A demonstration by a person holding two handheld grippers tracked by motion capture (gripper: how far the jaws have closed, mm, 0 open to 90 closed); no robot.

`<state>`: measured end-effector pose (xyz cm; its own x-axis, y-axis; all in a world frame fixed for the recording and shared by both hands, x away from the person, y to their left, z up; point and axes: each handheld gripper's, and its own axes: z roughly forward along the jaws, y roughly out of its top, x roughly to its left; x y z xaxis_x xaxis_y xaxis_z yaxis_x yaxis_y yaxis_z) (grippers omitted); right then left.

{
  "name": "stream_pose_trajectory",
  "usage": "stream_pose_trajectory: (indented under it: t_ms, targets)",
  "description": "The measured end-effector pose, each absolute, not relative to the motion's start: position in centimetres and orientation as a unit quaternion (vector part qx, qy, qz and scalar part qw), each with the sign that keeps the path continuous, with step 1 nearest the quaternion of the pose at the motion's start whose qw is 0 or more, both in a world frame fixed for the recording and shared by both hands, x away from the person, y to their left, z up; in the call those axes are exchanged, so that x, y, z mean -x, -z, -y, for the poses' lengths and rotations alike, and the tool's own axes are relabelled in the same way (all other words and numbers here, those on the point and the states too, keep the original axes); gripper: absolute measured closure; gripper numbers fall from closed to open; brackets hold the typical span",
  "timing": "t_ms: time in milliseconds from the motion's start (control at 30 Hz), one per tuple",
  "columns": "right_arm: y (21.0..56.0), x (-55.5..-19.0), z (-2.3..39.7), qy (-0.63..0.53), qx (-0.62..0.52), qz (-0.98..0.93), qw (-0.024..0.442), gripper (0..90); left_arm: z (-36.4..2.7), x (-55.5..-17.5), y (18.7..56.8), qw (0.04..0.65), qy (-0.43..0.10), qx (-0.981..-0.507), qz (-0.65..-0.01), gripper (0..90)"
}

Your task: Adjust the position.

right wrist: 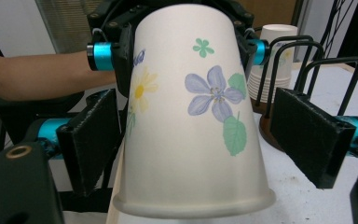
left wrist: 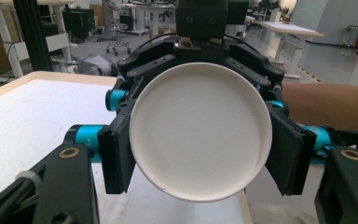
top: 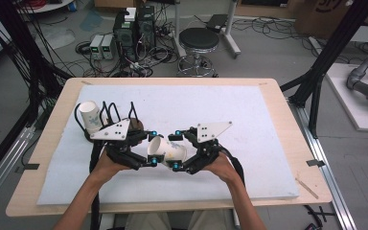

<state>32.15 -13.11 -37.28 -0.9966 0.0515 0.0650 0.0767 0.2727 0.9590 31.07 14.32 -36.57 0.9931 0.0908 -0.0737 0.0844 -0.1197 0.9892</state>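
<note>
Paper cup, high view: the paper cup (top: 167, 151) lies on its side above the front middle of the white mat (top: 249, 110), caught between the two tools and clear of the surface as far as I can tell.
Long axis, high view: roughly level, running across the table from one hand to the other.
Left gripper, high view: the left gripper (top: 152, 147) meets the cup's left end.
Right gripper, high view: the right gripper (top: 176, 149) faces it at the cup's right end, nose to nose.
Spare cups, high view: a cup stack (top: 90, 116) stands in a wire holder at the mat's left edge, behind the left gripper.

Cup, left gripper view: its round white base (left wrist: 198, 140) faces this camera squarely.
Left jaws, left gripper view: clenched, with both pads (left wrist: 116, 154) pressed on the cup's sides near the base.

Cup, right gripper view: the flowered wall (right wrist: 191, 116) tapers away from this camera and the rolled lip is nearest, so the mouth points at the right gripper.
Right jaws, right gripper view: released. The pads (right wrist: 307, 140) flank the wide end, the one on the picture's right with a clear gap, the other just beside the wall.
Far end, right gripper view: the left gripper's jaws clamp the narrow end.

Deciding relation: the cup sits straight ahead between the right jaws, with its axis along them. Likely next step: the right pads need only close on the wide end.
</note>
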Motion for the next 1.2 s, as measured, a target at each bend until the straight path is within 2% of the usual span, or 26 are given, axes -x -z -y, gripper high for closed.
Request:
stream_pose_trajectory:
  t_ms: [367,567,1100,1133,1167,1200]
  targets:
    - [37.66,-32.38,12.65,0.595,0.042,0.802,0.018,17.0,-14.27,-31.00,35.91,0.661,-0.005,-0.749,-0.055,34.9]
    - [37.74,-32.46,12.56,0.599,0.035,0.800,0.025,24.5,-14.30,-31.03,35.80,0.661,-0.008,-0.748,-0.057,34.9]
    - [37.85,-32.55,12.52,0.591,0.032,0.805,0.039,31.0,-14.29,-31.02,35.96,0.657,-0.008,-0.752,-0.057,34.6]
    - [37.85,-32.54,12.52,0.590,0.033,0.806,0.039,31.0,-14.23,-30.91,36.03,0.657,-0.014,-0.751,-0.056,33.8]
    - [37.86,-32.55,12.53,0.589,0.033,0.807,0.038,31.0,-14.10,-30.84,36.06,0.656,-0.023,-0.752,-0.060,28.3]
    - [37.85,-32.53,12.54,0.588,0.035,0.807,0.039,31.0,-13.83,-30.73,36.11,0.649,-0.037,-0.756,-0.079,15.6]
